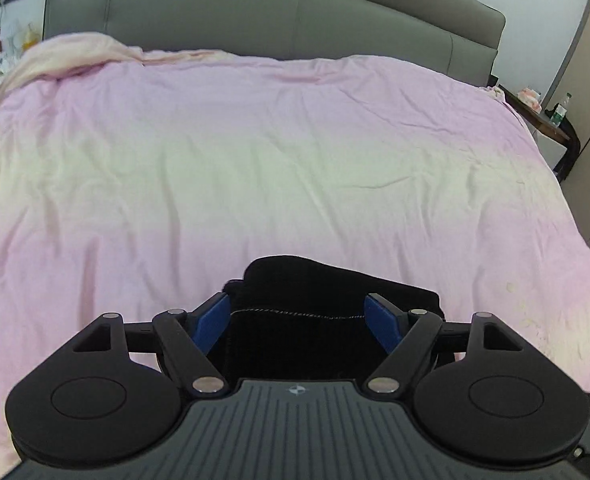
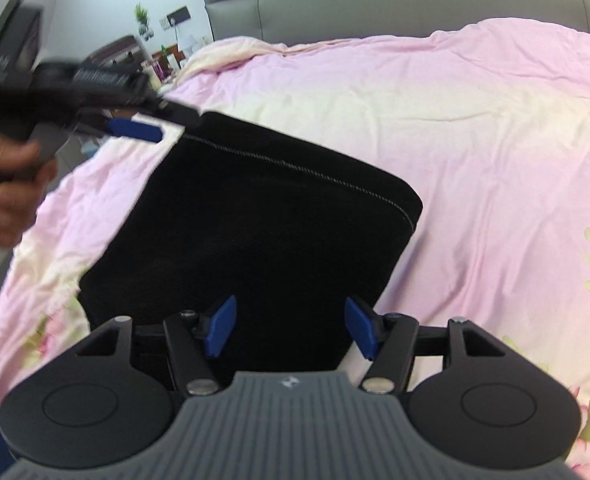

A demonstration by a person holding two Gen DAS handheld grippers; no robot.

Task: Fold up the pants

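Observation:
The black pants (image 2: pixel 251 220) lie folded into a compact rectangle on the pink bed cover (image 2: pixel 475 140). In the left wrist view the pants (image 1: pixel 303 320) sit between and just beyond the open blue fingers (image 1: pixel 211 320) of my left gripper (image 1: pixel 299 316). In the right wrist view my right gripper (image 2: pixel 291 328) is open over the near edge of the pants, holding nothing. The left gripper (image 2: pixel 163 124) also shows there, blurred, open, at the pants' far left corner, held by a hand (image 2: pixel 11 184).
A grey padded headboard (image 1: pixel 275 12) stands at the far end of the bed. A cream blanket (image 1: pixel 63 56) is bunched at the far left. A nightstand with bottles (image 1: pixel 551 120) is at the right; cluttered shelves (image 2: pixel 163 52) are at the left.

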